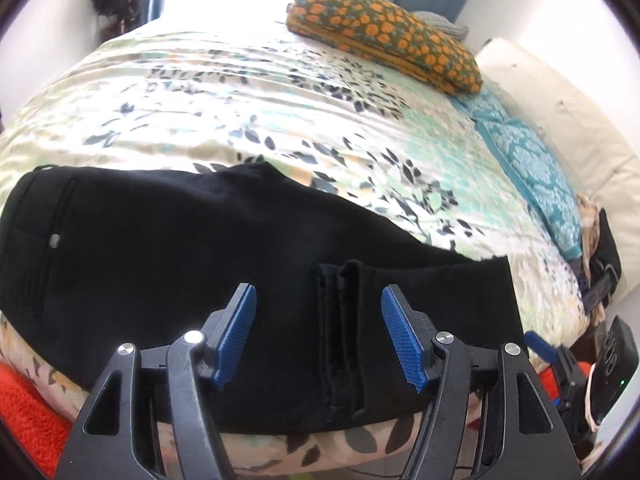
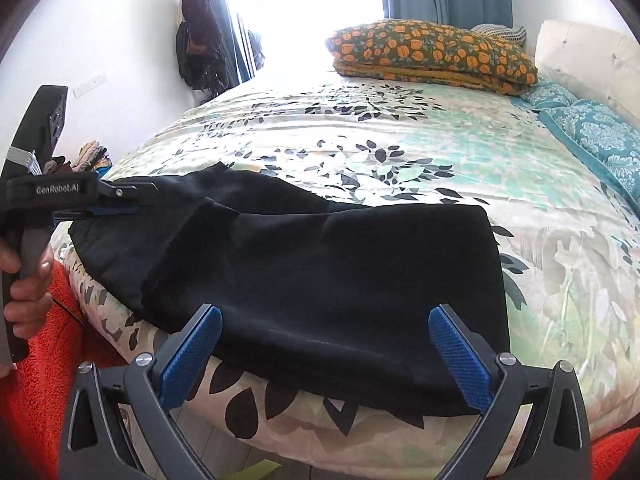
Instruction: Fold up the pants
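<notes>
Black pants (image 1: 180, 248) lie folded along the near edge of the bed, also in the right wrist view (image 2: 320, 264). My left gripper (image 1: 318, 300) is open, its blue pads on either side of the hem ends (image 1: 340, 320), just above the cloth. My right gripper (image 2: 324, 320) is open over the near edge of the folded end, holding nothing. The left gripper shows from the side in the right wrist view (image 2: 132, 200), over the far left part of the pants. The right gripper's blue tip shows at the right in the left wrist view (image 1: 540, 346).
The bed has a leaf-print cover (image 2: 360, 152). An orange-dotted folded blanket (image 2: 432, 52) and teal pillows (image 2: 600, 136) lie at the far side by a white headboard (image 2: 592, 56). A red rug (image 2: 40, 360) lies on the floor below the bed edge.
</notes>
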`<state>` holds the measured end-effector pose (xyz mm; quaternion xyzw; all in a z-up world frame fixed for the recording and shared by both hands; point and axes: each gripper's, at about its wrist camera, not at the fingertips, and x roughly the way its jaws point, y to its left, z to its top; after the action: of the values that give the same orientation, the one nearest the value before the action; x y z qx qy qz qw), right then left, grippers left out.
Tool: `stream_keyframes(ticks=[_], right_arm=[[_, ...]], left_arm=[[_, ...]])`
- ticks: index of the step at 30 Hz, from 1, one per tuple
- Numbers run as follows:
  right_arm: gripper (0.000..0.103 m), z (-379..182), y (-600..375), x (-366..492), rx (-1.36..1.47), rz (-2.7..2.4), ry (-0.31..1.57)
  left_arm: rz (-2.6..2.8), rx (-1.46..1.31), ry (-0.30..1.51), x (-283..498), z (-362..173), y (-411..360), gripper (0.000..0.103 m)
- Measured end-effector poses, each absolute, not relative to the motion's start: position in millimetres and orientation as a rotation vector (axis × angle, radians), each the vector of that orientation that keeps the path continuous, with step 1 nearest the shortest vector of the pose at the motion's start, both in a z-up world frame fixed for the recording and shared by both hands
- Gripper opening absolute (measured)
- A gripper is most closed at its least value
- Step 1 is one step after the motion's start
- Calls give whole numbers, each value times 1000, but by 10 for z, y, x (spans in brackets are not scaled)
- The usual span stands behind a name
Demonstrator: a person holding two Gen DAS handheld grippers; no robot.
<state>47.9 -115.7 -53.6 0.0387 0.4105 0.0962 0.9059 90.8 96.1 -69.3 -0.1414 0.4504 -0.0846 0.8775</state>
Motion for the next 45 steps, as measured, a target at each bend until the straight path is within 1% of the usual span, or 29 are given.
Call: stream_keyframes(ticks=[2, 5, 9, 11, 15, 16, 18, 22, 26, 27, 29, 31, 34, 36, 37, 38, 39, 41, 42, 45], right_arm=[[103, -540, -1143, 485, 78, 201, 854], [103, -515, -1095, 469, 60, 213, 845], [103, -505, -1039, 453, 28, 224, 839], [103, -496, -1041, 450, 29, 227, 834], [103, -476, -1068, 467, 53, 224, 823], [103, -485, -1073, 474, 58, 221, 827], [103, -507, -1075, 494, 63, 219, 840], [103, -529, -1026, 524, 61, 221, 847], [103, -524, -925, 517, 25, 236, 849], [103, -522, -894, 512, 13, 241, 850], [103, -513, -848, 493, -7, 251, 844], [103, -493, -823, 484, -18, 258, 836], [103, -472, -841, 482, -15, 255, 828], [103, -456, -885, 478, -4, 246, 823], [103, -447, -919, 476, 5, 239, 820], [103, -436, -961, 471, 17, 231, 816], [103, -427, -1006, 470, 33, 222, 815], [103, -416, -1112, 467, 71, 202, 813], [103, -416, -1166, 467, 92, 191, 814], [103, -414, -1327, 481, 160, 159, 814]], left_arm=[[-126, -330, 928, 930, -675, 1170, 70], [-73, -398, 920, 979, -654, 1485, 70], [10, -427, 878, 1090, -490, 2029, 70], [101, -462, 835, 1110, -386, 2467, 72], [273, -694, 741, 959, -391, 3583, 75], [281, -729, 755, 952, -460, 3794, 77], [226, -752, 862, 1034, -674, 4045, 77], [121, -673, 1047, 1167, -1131, 3973, 77], [8, -608, 1236, 1313, -1553, 3724, 77], [-12, -603, 1262, 1349, -1611, 3682, 79], [-34, -584, 1265, 1387, -1648, 3634, 89], [-43, -573, 1278, 1415, -1679, 3584, 93], [-17, -564, 1292, 1457, -1653, 3541, 96], [-1, -571, 1308, 1474, -1643, 3537, 96], [3, -582, 1316, 1484, -1631, 3541, 93], [9, -595, 1312, 1479, -1613, 3551, 86], [8, -604, 1296, 1463, -1576, 3543, 74], [37, -599, 1274, 1404, -1475, 3540, 29], [44, -610, 1260, 1358, -1413, 3558, 20], [43, -653, 1185, 1198, -1153, 3522, 14]])
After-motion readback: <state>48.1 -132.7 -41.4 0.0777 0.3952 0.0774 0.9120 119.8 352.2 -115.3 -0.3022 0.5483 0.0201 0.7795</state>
